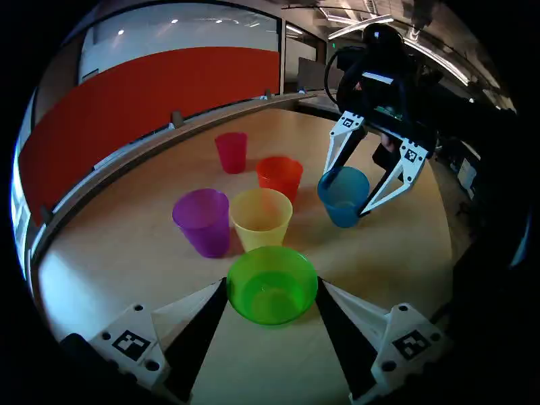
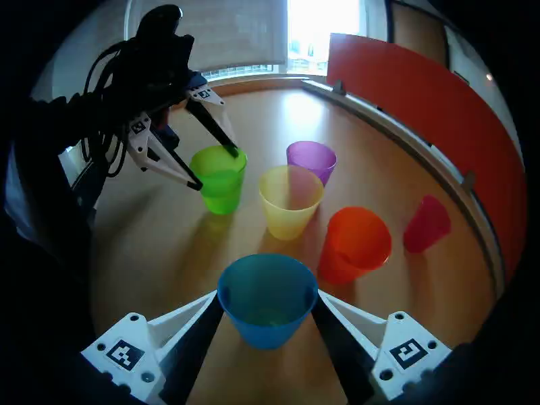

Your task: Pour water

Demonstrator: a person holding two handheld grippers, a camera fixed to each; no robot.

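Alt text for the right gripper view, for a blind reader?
The right claw grips a blue cup on a wooden table. Beyond stand a yellow cup, orange cup, purple cup and pink cup; the left claw grips a green cup.

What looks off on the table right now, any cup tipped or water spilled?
Nothing stands out. The green cup, blue cup, yellow cup, purple cup, orange cup and pink cup all stand upright on the table, with no spill visible.
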